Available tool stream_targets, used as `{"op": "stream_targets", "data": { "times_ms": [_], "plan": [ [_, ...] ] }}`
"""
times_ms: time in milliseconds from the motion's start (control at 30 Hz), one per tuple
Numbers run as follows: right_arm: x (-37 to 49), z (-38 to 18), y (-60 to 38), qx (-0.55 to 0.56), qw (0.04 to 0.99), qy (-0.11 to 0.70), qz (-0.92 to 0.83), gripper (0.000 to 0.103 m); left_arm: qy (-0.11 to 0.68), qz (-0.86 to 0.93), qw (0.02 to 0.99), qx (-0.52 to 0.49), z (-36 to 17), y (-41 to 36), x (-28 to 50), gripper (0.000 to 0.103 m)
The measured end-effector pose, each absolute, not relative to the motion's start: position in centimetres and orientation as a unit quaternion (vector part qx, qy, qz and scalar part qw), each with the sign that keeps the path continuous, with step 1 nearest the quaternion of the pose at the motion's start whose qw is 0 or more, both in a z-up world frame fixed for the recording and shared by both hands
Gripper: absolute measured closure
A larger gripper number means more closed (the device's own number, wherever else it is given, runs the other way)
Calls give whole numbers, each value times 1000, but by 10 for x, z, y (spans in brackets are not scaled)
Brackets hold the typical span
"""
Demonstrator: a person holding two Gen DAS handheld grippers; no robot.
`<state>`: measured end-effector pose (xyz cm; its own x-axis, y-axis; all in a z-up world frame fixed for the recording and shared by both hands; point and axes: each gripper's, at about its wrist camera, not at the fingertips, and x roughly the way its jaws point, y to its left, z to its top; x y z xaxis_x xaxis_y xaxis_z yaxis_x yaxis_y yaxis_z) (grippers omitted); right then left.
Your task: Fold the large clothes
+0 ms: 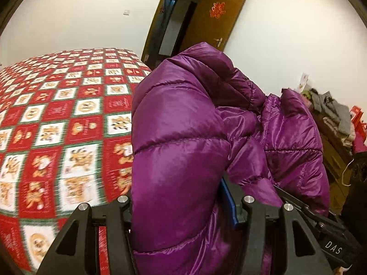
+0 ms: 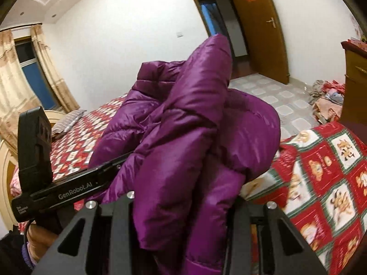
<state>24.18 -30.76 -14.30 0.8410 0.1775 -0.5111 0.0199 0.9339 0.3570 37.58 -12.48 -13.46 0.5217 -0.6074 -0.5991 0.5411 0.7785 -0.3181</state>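
While a purple puffer jacket (image 1: 183, 137) is hanging bunched above the bed (image 1: 57, 114), both grippers are clamping its padded folds; the left gripper (image 1: 183, 206) is standing about half open with thick quilting wedged between its fingers, and the right gripper (image 2: 181, 210) is gripping a narrower wad of the same fabric, its fingers mostly buried under it. Covering the bed, a red, white and green checked quilt (image 2: 325, 174) is reaching to the foot edge and the near corner; white walls are closing the room, and a brown wooden door (image 1: 213, 18) bearing a red paper ornament is standing open. From the left wrist view, a heap of grey clothes (image 1: 332, 110) is showing on low furniture by the right wall; from the right wrist view alone, a curtained window (image 2: 34, 78), a striped pillow (image 2: 68, 119) at the head edge, a tiled floor (image 2: 275, 96) and the person's left hand (image 2: 41, 238) under the other gripper's black body are appearing.
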Motion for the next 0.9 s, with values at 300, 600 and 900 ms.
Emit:
{"op": "stream_targets", "data": {
  "times_ms": [300,600,900],
  "plan": [
    [283,-193,-345,187,922,337,15,64,386,-281,879,3,-175,-159,397,48],
    [274,-202,-367,201,907,369,-37,28,364,-256,894,52,-191,-168,394,32],
    [215,-140,-371,162,939,276,-125,26,346,-268,899,14,-155,-121,395,30]
  ]
}}
